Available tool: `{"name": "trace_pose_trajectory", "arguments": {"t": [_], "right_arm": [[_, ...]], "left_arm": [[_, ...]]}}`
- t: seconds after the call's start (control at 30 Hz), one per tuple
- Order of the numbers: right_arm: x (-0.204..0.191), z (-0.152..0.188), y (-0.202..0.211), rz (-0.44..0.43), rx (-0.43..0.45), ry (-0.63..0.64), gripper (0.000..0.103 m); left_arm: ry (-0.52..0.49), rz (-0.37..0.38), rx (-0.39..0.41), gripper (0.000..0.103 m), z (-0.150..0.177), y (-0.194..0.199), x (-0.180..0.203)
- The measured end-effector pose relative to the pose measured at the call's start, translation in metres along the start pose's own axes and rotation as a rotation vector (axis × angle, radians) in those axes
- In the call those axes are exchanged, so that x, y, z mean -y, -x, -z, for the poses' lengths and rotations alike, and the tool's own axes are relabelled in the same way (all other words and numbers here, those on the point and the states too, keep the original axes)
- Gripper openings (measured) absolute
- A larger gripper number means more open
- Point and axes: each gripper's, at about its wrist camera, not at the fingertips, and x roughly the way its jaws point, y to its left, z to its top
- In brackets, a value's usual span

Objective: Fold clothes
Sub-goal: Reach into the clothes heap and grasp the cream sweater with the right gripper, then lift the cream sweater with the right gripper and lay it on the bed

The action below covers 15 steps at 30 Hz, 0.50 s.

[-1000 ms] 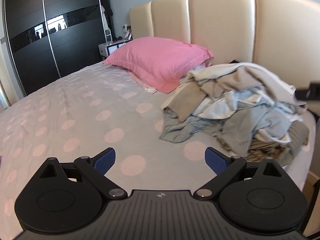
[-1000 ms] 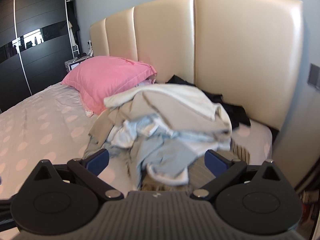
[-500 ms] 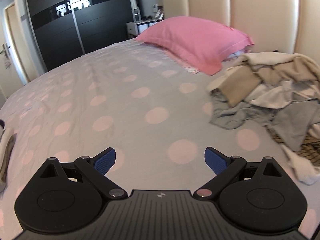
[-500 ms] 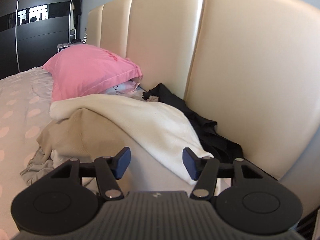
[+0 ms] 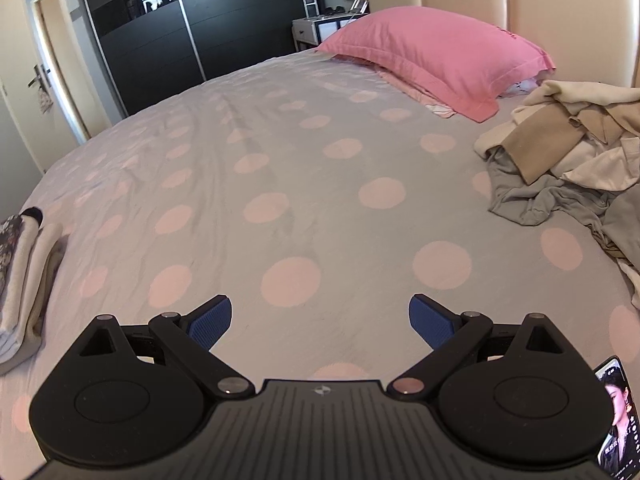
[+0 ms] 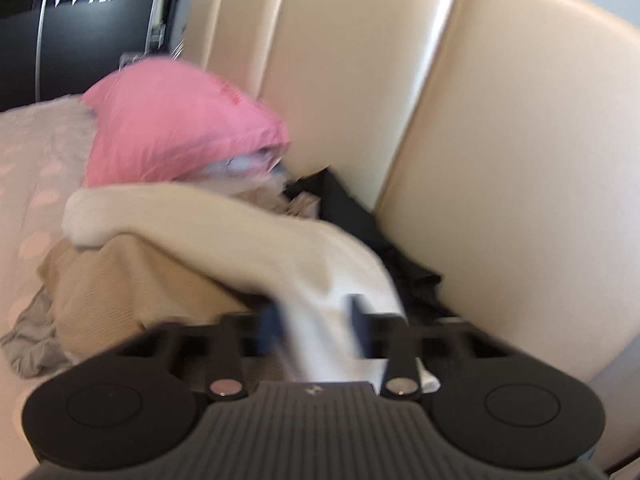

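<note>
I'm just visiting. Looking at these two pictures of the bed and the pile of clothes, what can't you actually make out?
- Right wrist view: motion blur hides whether the closing right gripper already pinches the cream-white garment lying between its jaws.
- Same view: the black garment by the beige padded headboard is mostly covered, so its type is unclear.
- Left wrist view: the folded white stack is cut by the left edge.

Glossy leather headboard (image 6: 500, 152), matt cotton bedsheet (image 5: 280, 168)
</note>
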Motion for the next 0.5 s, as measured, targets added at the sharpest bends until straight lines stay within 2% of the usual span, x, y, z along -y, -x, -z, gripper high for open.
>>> {"name": "trace_pose_trajectory", "arguments": {"t": [0.17,0.33,0.5], "right_arm": [[-0.005,-0.029,0.027,0.116,0.091,0.048,0.008],[-0.010,-0.082,0.089,0.148,0.261,0.055,0.006],[-0.025,-0.144,0.172,0.121,0.422,0.070,0.006]], "left_arm": [[0.012,-0.040,0.024,0.096,0.004,0.022,-0.028],[0.054,-0.096,0.053,0.096,0.008,0.048,-0.067],[0.090,-0.144,0.098,0.096,0.011,0.081,-0.109]]}}
